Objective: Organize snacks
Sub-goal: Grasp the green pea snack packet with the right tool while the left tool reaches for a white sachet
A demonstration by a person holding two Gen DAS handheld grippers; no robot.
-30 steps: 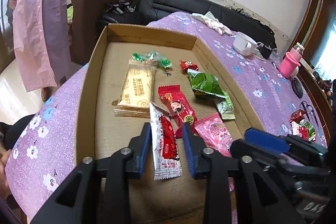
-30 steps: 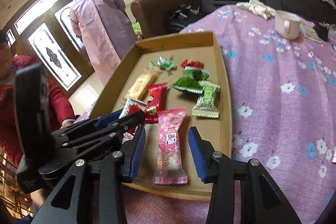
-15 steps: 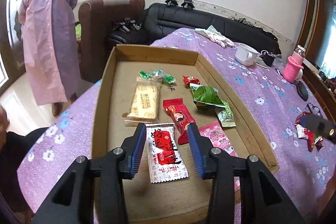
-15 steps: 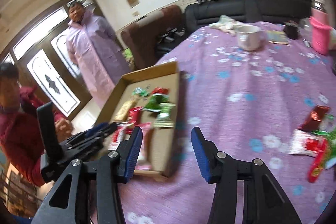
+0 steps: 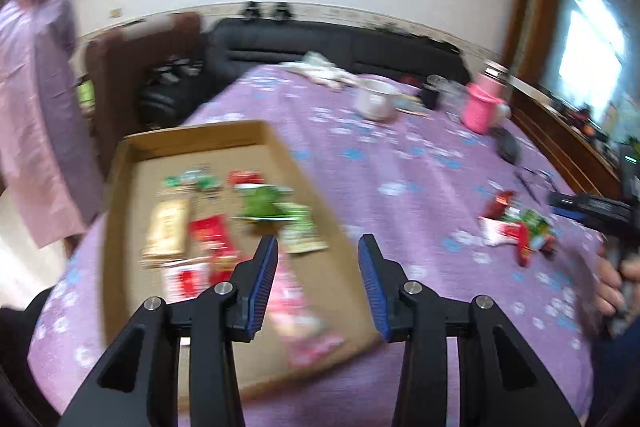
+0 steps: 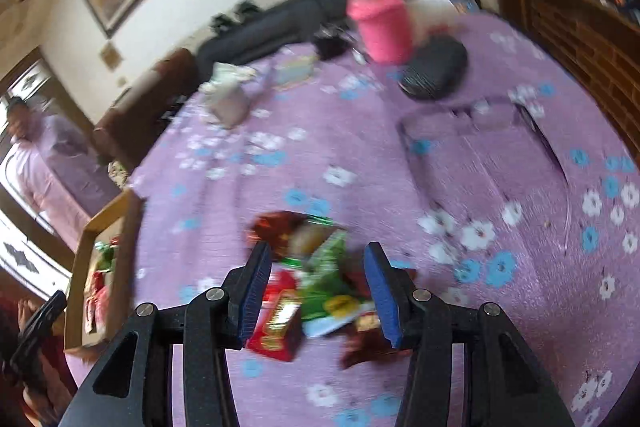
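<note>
A: Where are the snacks right now?

B: Split in two lots, taking the shallow brown cardboard tray as the landmark. Several wrapped snacks lie flat in rows inside it, likely so each one shows. A loose heap of red and green snack packets sits well to the right of the tray on the table with the purple flowered cloth, probably not sorted yet.

A: And the grippers?

B: The left gripper hangs over the tray's near right corner, fingers apart and having just widened, nothing between them. The right gripper hovers over the heap, fingers apart and bracketing a green packet, having opened a little wider too; I'd say no pad presses on it yet.

A: What does each view add?

B: The left view shows the tray's contents and the heap far off; the right view shows the heap close, the tray only edge-on.
</note>
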